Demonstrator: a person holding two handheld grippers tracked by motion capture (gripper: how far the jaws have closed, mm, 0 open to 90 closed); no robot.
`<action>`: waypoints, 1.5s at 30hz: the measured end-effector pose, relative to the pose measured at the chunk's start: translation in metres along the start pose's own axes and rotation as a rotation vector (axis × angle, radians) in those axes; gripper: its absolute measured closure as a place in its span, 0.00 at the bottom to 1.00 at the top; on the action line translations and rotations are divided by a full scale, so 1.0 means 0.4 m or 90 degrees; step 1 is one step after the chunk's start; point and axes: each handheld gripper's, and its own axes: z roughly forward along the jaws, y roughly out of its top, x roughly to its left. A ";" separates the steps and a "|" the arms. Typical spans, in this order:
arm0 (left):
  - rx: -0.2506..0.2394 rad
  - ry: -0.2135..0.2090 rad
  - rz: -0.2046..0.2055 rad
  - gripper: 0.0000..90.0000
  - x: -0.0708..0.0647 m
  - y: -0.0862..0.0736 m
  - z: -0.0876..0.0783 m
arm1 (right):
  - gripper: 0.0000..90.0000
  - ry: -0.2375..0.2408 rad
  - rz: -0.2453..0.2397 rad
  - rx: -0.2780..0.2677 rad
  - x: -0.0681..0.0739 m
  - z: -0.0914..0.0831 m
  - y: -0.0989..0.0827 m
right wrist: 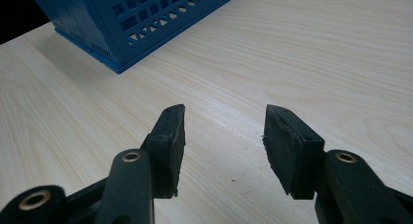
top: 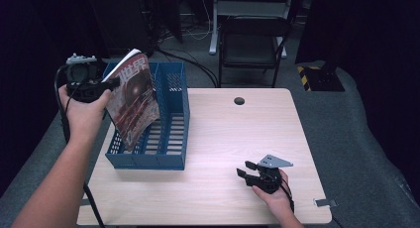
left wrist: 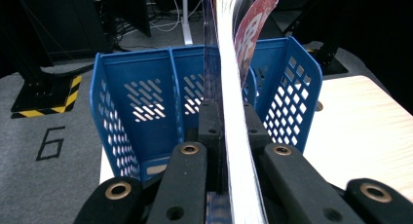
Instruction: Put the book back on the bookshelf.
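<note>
- While the right gripper (top: 250, 171) rested on the bare near part of the table (top: 237, 134), its jaws stood apart with nothing between them.
- Left gripper (top: 105, 84): clenched on the spine-side edge of the magazine (top: 132, 101), held tilted above the left compartments of the blue file rack (top: 171, 156).
- Handling, as judged: the magazine looked light, thin and floppy; its pages (left wrist: 234, 63) bowed beyond the pads, and the glossy cover could slip. A hold close to the bound edge seemed soundest.
- Edges: the rack's dividers (left wrist: 176, 97) and perforated walls were stiff and narrow-set, so a drooping lower corner might have caught on a rim.
- Open room: wide clear tabletop lay right of the rack; a chair (top: 252, 44) and cables stood well apart behind the far edge.
</note>
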 end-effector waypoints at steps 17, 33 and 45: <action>-0.004 0.007 -0.016 0.93 -0.006 -0.021 0.049 | 0.56 0.000 0.004 -0.002 0.001 -0.004 0.001; 0.003 0.004 -0.025 0.93 -0.006 -0.077 0.107 | 0.56 -0.001 0.000 -0.002 -0.001 -0.004 0.001; 0.032 0.002 -0.037 0.93 0.000 -0.130 0.149 | 0.56 -0.001 -0.001 -0.002 0.000 -0.001 0.000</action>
